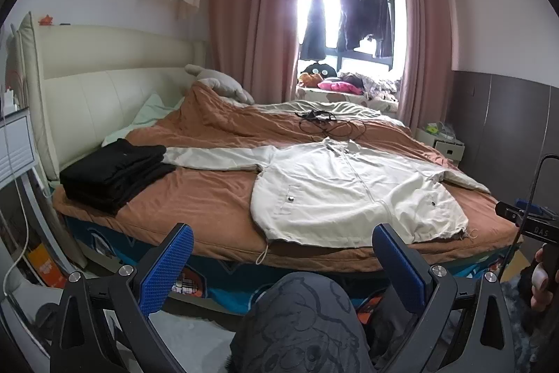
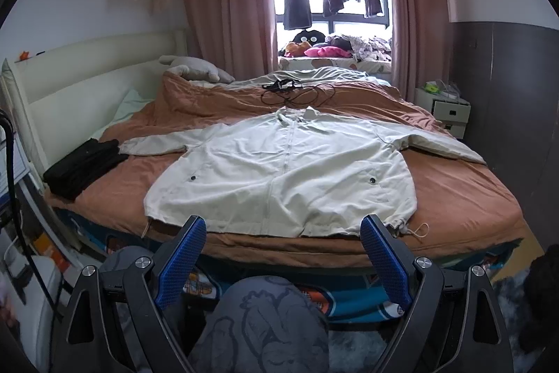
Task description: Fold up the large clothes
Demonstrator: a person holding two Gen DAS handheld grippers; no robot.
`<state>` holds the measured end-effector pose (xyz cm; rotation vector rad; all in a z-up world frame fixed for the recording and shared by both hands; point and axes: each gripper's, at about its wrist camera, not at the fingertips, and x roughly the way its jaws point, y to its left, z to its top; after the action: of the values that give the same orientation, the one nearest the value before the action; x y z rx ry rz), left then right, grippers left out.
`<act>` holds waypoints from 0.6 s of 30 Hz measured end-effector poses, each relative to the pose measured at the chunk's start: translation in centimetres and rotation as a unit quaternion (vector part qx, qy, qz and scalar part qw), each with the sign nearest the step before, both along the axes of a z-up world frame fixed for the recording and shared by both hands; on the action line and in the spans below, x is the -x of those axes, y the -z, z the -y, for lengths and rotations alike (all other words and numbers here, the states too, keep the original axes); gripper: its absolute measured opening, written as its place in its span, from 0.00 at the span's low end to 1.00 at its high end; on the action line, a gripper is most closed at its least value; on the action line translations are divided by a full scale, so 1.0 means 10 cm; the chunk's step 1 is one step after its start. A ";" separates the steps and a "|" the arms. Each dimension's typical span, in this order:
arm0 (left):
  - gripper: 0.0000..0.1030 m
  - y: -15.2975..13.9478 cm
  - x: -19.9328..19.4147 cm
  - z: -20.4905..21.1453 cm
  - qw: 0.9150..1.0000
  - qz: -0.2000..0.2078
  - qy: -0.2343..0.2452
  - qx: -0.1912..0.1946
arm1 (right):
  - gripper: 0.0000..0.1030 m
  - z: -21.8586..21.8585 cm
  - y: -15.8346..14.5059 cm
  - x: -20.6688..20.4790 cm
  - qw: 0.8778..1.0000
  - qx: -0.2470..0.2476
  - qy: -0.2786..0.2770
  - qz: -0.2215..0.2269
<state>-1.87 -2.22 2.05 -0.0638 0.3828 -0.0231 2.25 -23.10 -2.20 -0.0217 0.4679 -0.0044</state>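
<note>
So far you have one black stack [image 1: 115, 172] folded; the jacket [image 2: 279, 173] lies flat on the bed [image 2: 454, 198], unfolded. Your left claw [image 1: 283, 268] and right claw [image 2: 283, 263] are spread, empty.

Left gripper [image 1: 283, 259]: jaws spread wide, holding nothing (blue pads facing inward)
Right gripper [image 2: 283, 250]: jaws spread wide, holding nothing
Right hand [image 1: 539, 278]: wrapped round its gripper's handle

Daylight glares through the window [image 1: 349, 6], leaving the room dim, with fisheye-bent, dark-vignetted edges.
</note>
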 end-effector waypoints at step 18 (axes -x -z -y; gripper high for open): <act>1.00 0.01 0.03 -0.07 1.000 0.002 0.002 0.007 | 0.87 0.03 0.01 -0.01 1.000 -0.003 0.006 -0.001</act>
<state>-2.13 -1.50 1.98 -0.0767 0.3792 -0.0293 2.34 -23.44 -2.32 -0.0128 0.4706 -0.0156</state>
